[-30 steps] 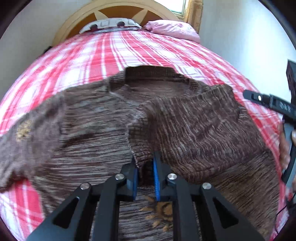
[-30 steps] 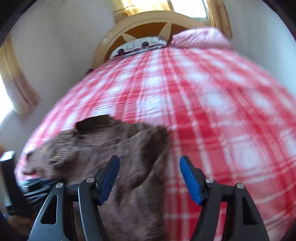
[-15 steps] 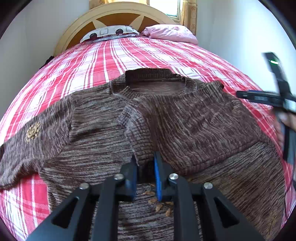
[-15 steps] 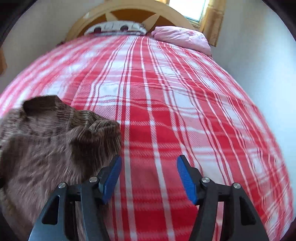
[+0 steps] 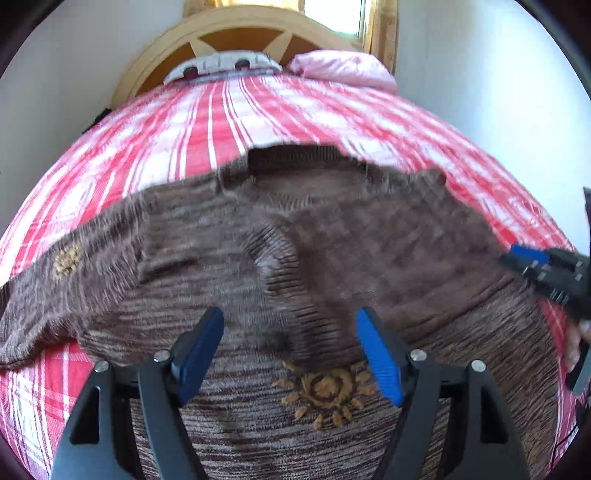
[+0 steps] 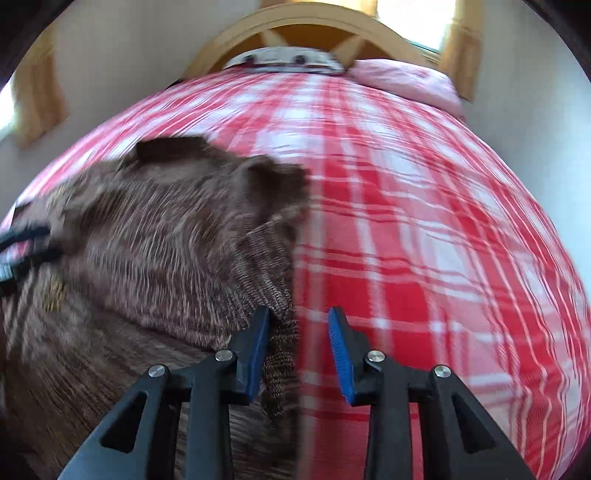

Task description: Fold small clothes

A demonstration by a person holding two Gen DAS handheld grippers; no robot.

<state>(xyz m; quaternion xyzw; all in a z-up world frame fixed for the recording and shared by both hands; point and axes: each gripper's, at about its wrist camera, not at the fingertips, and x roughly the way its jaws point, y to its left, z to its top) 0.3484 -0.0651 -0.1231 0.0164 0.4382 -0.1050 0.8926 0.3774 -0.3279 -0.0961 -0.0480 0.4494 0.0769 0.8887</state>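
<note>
My left gripper (image 5: 290,350) has just been opening; its blue pads (image 5: 376,356) now stand wide apart above the brown knit sweater (image 5: 388,236), and the folded sleeve cuff (image 5: 291,291) lies loose between them, not pressed. Just below it I see the orange sun embroidery (image 5: 327,389) on the sweater front. My right gripper (image 6: 297,350) has just been closing. Its jaws are still a little apart, and the sweater's right edge (image 6: 282,343) sits between them against the left pad, but the right pad does not touch it. The sweater lies flat on the red and white plaid bedsheet (image 6: 424,206). Farther away are a pink pillow (image 5: 343,68) and the wooden headboard (image 5: 236,33).
</note>
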